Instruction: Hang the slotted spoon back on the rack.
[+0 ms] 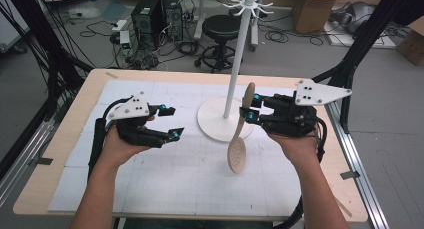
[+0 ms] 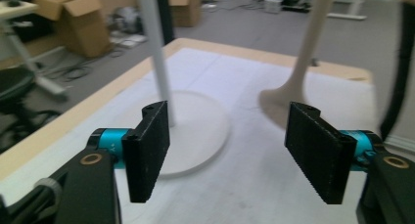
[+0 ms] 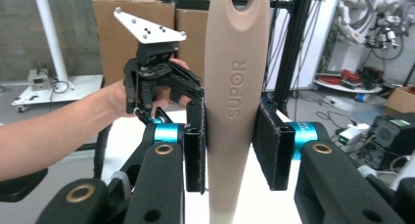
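Note:
A beige slotted spoon (image 1: 237, 151) hangs upright, bowl down, just right of the white hanging stand (image 1: 239, 54). My right gripper (image 1: 246, 114) is shut on its handle. In the right gripper view the pads press both sides of the spoon handle (image 3: 237, 62), below its hanging hole. My left gripper (image 1: 171, 122) hovers over the mat to the left of the stand's base (image 1: 212, 121), open with nothing between its jaws. In the left gripper view the open left gripper (image 2: 230, 150) faces the stand pole (image 2: 156, 53) and the spoon (image 2: 303, 62) beyond it.
A white gridded mat (image 1: 165, 174) covers most of the wooden table (image 1: 60, 154). The stand's hook crown (image 1: 246, 4) rises above the far edge. A stool (image 1: 220, 29), computers and cardboard boxes stand on the floor behind. Black frame posts (image 1: 355, 54) flank the table.

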